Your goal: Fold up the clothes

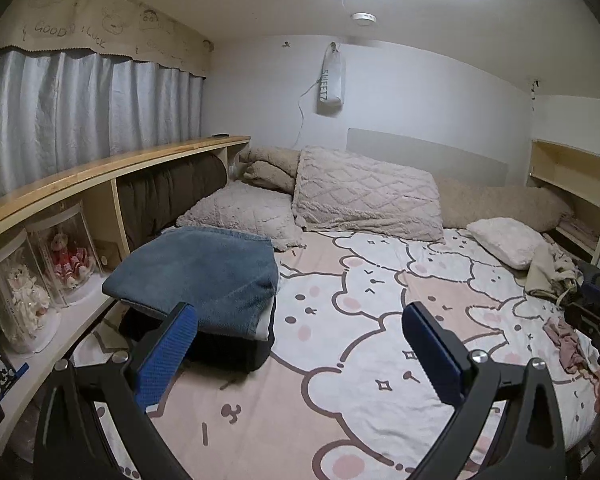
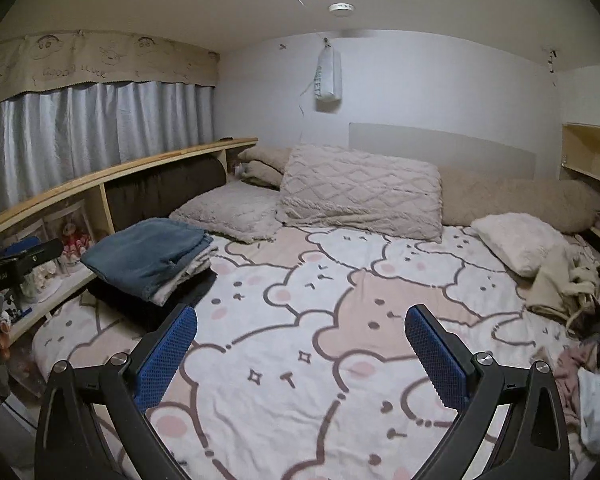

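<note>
From the left wrist view, the unfolded clothes at the bed's right edge are partly cut off by the frame and blocked by the dark body of the other gripper, so single garments are hard to tell apart. The folded stack, a blue piece on top of pale and black ones, lies on the bear-print sheet beside the wooden shelf; its lower layers show only as edges. The left gripper hangs over the sheet with jaws spread wide, holding and touching nothing.

From the right wrist view, the heap of unfolded clothes runs out of frame at right, a pink piece blurred near the edge. The folded stack sits far left by the shelf. The right gripper hovers above bare sheet, jaws wide apart and empty.
</note>
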Tool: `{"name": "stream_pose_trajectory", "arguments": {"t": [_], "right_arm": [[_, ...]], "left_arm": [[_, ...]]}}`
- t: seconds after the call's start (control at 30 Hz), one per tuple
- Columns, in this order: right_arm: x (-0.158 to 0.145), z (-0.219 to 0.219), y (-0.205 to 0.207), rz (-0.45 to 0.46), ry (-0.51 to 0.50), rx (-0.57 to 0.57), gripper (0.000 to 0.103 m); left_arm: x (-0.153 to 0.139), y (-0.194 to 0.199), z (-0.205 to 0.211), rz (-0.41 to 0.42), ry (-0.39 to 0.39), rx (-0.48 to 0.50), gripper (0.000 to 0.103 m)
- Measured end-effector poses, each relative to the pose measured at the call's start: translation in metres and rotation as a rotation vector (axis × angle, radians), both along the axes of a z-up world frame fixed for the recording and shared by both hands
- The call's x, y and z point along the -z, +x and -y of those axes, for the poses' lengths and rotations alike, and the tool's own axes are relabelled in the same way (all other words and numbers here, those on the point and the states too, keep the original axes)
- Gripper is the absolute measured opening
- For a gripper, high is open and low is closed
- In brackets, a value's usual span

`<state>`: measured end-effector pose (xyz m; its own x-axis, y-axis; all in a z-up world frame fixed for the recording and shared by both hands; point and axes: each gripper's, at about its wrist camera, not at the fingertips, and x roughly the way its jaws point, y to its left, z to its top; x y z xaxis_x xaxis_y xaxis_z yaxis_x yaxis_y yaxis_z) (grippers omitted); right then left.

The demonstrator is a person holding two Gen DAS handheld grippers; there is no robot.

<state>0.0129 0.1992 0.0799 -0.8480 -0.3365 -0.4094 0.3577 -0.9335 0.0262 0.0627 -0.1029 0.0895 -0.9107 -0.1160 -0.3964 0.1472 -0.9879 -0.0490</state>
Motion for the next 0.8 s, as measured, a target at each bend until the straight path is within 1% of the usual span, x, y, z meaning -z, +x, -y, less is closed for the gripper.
{"name": "stream_pose_trajectory", "arguments": {"t": [0.1,0.3,0.57,0.8], "right_arm": [[0.006,-0.006,0.005,0.008,0.017,0.010,0.103],[0.016,-0.014,0.006,0.037,0.021,0.036,0.103],[0.017,-0.023,0.005,0.037,0.022,0.077,0.103],[0.017,-0.022,0.005,0.039,0.028,0.072,0.103]], "left_arm": [[0.004,0.002,-0.004,0.010,-0.005,-0.002,0.103],[0.011,0.004,-0.007,0.028,-0.002,-0.024,0.103],[0.015,0.005,-0.011,0.045,-0.021,-0.043,0.103],[0.017,0.007,-0.012,0.049,-0.027,-0.052,0.103]]}}
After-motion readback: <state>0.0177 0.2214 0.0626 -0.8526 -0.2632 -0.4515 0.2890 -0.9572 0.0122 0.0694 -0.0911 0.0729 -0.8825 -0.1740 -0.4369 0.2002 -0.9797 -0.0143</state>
